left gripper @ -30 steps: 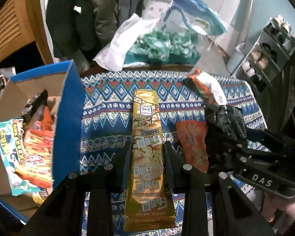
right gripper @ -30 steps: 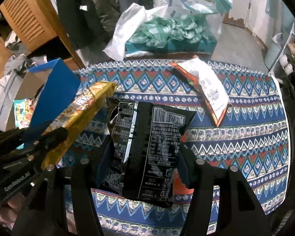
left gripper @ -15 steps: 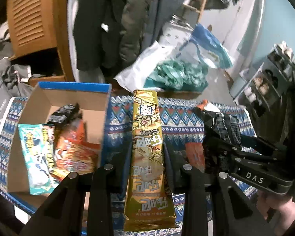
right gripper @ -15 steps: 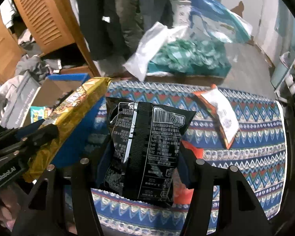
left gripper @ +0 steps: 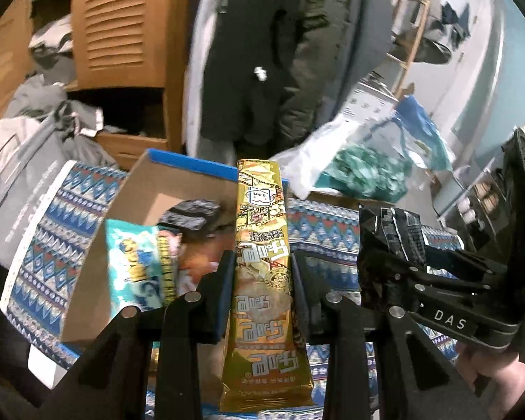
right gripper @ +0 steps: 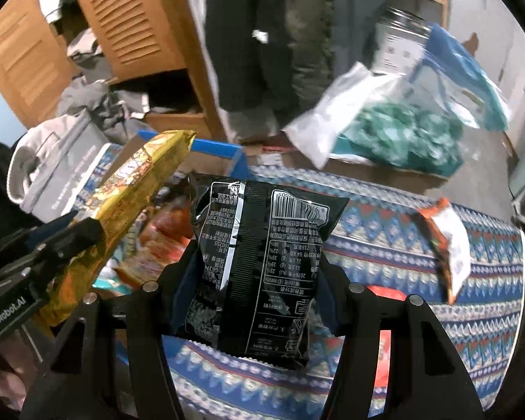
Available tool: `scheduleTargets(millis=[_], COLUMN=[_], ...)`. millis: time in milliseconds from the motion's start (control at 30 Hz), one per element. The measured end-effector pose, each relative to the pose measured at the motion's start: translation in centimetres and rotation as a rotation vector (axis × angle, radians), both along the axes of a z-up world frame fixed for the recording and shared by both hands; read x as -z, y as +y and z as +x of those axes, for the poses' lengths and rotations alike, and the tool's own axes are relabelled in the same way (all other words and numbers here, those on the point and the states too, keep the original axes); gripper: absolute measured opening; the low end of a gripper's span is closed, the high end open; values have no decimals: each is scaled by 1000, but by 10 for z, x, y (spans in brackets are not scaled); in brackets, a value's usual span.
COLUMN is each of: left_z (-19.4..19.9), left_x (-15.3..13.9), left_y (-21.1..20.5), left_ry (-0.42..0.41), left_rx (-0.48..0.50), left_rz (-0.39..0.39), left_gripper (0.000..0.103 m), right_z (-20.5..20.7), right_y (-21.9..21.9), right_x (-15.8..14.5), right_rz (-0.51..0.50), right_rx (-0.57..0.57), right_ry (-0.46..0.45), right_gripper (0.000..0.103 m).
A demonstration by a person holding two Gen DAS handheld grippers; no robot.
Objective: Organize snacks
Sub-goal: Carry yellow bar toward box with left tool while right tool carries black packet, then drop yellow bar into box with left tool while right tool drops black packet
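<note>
The patterned tablecloth [right gripper: 420, 245] lay under a cluttered room of louvred cupboards and hanging coats; both packets, low over the cloth a second before, had been carried leftward and up to the cardboard box [left gripper: 98, 269]; dropping them in looked like the next step. Left to right: the box already held a teal packet [left gripper: 140, 262]; the left gripper [left gripper: 260, 280] pinched the gold packet [left gripper: 262, 297] above it; the right gripper [right gripper: 255, 273] clamped the black packet [right gripper: 259, 262] beside it, close enough to collide; an orange-and-white packet [right gripper: 451, 245] waited on the cloth.
</note>
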State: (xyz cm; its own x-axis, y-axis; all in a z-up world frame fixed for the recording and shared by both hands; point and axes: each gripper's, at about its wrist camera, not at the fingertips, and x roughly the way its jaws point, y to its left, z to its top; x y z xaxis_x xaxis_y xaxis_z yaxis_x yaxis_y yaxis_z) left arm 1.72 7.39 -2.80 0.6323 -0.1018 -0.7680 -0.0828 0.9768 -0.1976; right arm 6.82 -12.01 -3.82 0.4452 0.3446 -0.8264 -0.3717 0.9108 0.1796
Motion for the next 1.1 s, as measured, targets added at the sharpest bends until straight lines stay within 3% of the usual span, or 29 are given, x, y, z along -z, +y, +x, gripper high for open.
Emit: scheduleTargets(millis=[467,767,833,900,1000,1100], left_z=[-3,1,1,0,-1,-1], left_x=[27,53,56,54,51,49], left_y=[79,86,86,87,89,90], left_ry=[41,99,102,91,86,82], left_rx=[-140,-160,-166,-185,-204,-213], left_rz=[-39,-52,-54,-45,-39,-46], left_gripper=[32,33,33,34,52,59], right_z=[15,25,25,25,28,30], right_y=[90,114,117,117,113,106], right_x=[20,36,34,30,25,21], right_rz=[-7,22,-8,-9,14,28], right_rx=[-129,-177,-177,-185,-176,-161], right_ry=[41,89,62,42,32,34], right_gripper=[59,60,63,73,74,74])
